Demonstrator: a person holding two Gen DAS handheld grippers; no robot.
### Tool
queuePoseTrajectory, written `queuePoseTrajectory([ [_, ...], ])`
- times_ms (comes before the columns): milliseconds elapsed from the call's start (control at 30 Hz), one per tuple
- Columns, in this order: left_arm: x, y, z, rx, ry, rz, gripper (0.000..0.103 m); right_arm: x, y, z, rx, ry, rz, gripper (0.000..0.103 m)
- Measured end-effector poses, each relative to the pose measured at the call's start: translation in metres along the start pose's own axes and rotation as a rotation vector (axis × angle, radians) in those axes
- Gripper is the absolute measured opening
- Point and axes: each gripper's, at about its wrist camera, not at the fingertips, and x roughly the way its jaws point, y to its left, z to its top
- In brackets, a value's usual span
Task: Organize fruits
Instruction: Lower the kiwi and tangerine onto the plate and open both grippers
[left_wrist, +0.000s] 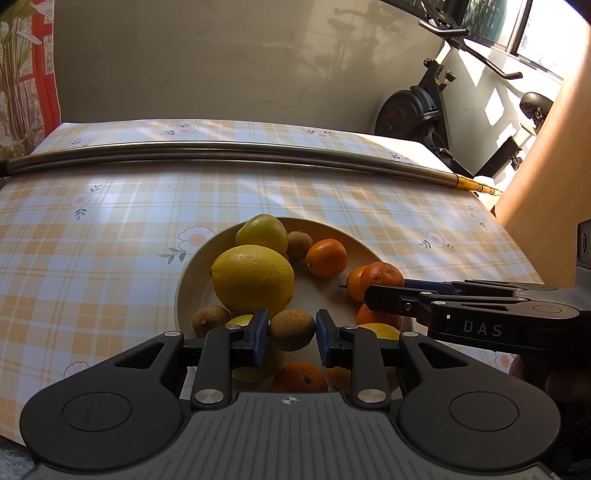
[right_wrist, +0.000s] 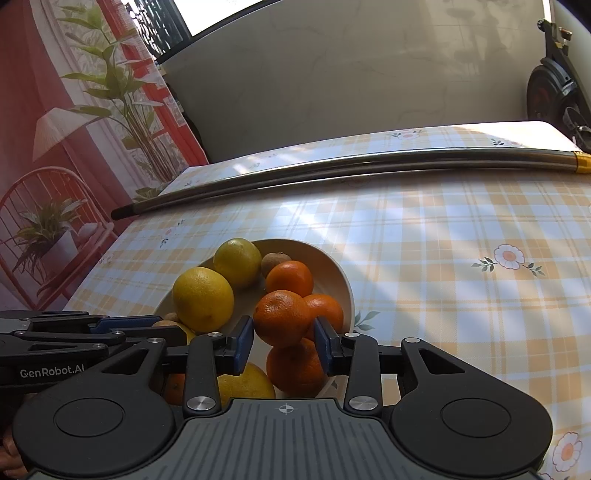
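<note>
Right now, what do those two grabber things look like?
Both are black plastic. The left gripper and the right gripper each have two fingers with blue pads, curved black arms with silver screws, two round black discs, and a grey ribbed plate with a small crosshair mark. From the side, one reads "DAS" in white, the other "GenRobot.AI".

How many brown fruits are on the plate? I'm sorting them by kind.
3 brown fruits: one at the plate's far side, one by its left rim, one gripped in the left gripper. Others may hide under the pile.
</note>
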Motion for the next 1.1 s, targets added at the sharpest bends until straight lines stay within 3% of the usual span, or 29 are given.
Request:
queuePoseTrajectory([
  [467, -0.0001, 0.0, -0.0001, 0.0, 0.0, 0.0, 0.029, 0.0012, -0.002, -0.0001, 0.003, 0.0, -0.009, 0.038],
  [1100, 0.0071, -0.0037, 0.0044, 0.023, 0.0, 0.027, 0.031, -0.0048, 0.0008, 0.0019, -0.013, -0.019, -0.016, 0.036],
])
